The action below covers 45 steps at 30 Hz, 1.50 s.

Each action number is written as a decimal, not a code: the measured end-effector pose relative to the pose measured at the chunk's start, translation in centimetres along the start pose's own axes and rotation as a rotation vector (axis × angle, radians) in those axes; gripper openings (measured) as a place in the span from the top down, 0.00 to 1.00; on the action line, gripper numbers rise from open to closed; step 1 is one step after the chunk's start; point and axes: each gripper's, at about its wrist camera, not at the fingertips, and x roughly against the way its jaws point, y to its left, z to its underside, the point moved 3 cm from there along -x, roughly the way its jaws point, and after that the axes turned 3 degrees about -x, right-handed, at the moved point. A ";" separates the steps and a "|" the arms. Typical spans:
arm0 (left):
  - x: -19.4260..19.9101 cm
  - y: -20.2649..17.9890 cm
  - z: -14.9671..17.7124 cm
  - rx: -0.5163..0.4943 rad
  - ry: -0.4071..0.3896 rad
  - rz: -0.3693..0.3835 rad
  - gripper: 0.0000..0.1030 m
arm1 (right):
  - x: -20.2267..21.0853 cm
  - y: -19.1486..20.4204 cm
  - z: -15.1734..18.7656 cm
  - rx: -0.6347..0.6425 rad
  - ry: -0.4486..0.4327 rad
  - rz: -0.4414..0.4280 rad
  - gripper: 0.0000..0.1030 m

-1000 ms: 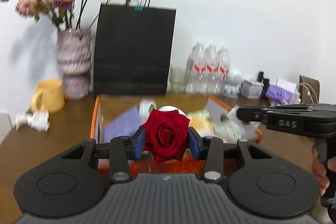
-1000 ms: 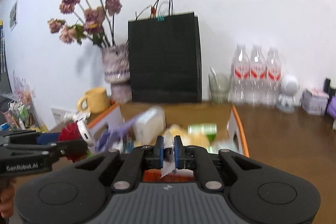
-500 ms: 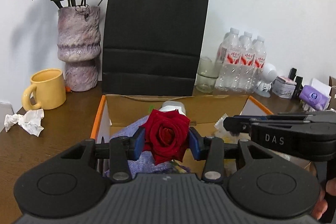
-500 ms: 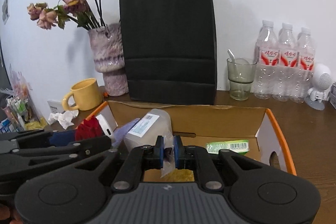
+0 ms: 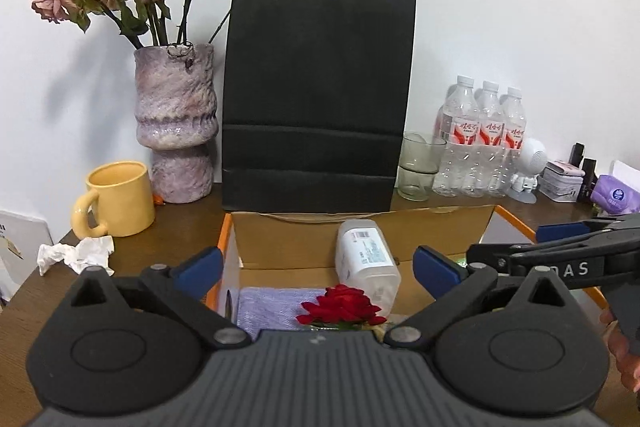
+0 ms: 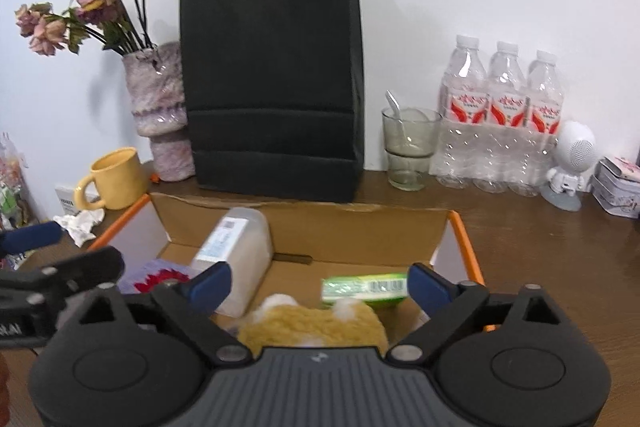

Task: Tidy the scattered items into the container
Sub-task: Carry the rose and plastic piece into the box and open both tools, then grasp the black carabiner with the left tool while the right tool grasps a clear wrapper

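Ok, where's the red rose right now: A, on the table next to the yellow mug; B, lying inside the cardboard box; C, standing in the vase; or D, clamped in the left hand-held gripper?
B: the red rose lies inside the cardboard box, on a purple cloth beside the white bottle, and the left hand-held gripper is opening with nothing between its pads.

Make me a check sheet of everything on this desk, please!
Surface: brown wooden table.
Job's things: red rose, white bottle, green packet and yellow plush lie in the cardboard box.
Clutter: crumpled tissue beside yellow mug.
Grippers: left gripper and right gripper opening, nothing between the jaws.
Cables: nothing seen.
Surroundings: black bag, vase, water bottles.
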 end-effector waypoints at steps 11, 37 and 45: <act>-0.2 -0.1 0.4 -0.005 0.025 0.000 0.00 | 0.2 0.4 0.2 0.021 0.011 0.009 0.03; 11.1 -3.1 4.6 0.004 -0.017 0.126 0.00 | 13.2 1.3 7.6 0.146 -0.054 -0.017 0.03; 9.0 -3.5 8.3 0.025 0.109 0.105 0.00 | 11.2 0.6 10.9 0.090 0.037 -0.021 0.03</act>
